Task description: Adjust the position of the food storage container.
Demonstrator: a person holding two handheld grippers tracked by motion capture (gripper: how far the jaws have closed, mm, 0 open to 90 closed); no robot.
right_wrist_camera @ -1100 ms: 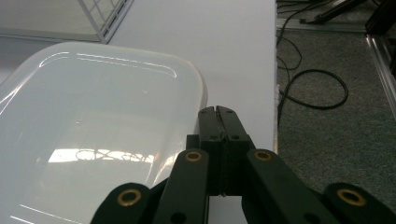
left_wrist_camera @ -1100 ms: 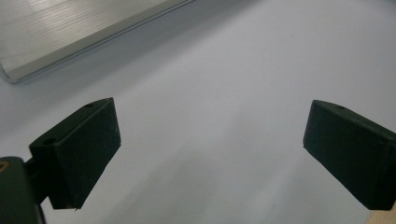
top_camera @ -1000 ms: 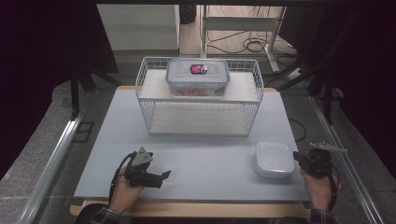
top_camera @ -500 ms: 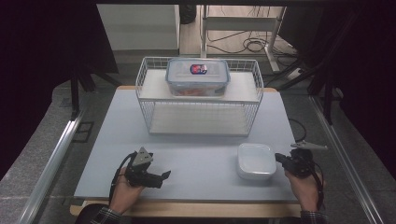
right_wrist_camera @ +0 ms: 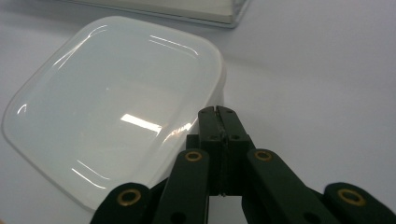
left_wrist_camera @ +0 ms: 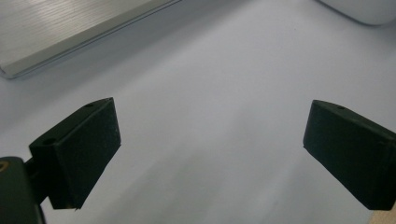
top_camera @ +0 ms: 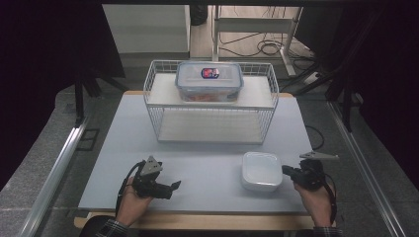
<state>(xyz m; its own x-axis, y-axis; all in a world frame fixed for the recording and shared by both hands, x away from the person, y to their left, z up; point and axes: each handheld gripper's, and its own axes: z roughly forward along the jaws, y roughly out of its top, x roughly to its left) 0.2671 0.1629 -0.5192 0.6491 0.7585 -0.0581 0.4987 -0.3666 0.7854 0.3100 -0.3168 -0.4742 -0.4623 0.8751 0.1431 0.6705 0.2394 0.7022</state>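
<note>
**Desk:** Set the scene for me, biggest thing first.

**Me:** A pale table (top_camera: pixel 207 173), and on its far half a wire rack (top_camera: pixel 210 106) with a clear lidded box (top_camera: pixel 209 81) on its upper shelf, at twelve o'clock from where I sit. On the near half, toward my right, sits a white tub (top_camera: pixel 261 170) with a rounded, nearly square lid, so it has no real long axis to line up with.

**Desk:** And your claws?

**Me:** My right claw (top_camera: pixel 285 170) is pinched fully closed, nothing between the jaws. Its tip is at the tub's right wall, touching it or just beside it. From that claw the tub lies at nine o'clock. In the right gripper view the closed tip (right_wrist_camera: pixel 217 112) sits against the tub's rim (right_wrist_camera: pixel 215 74). My left claw (top_camera: pixel 174 186) is spread wide and holds nothing, resting over bare table well apart from the tub, which lies at about two o'clock from it.

**Desk:** So which hand is nearer?

**Me:** The right, plainly. I judge a sideways nudge is the job in hand. There's open table from the tub toward nine o'clock up to my left claw, and toward twelve up to the rack. The table's near edge, at six, is close.
</note>
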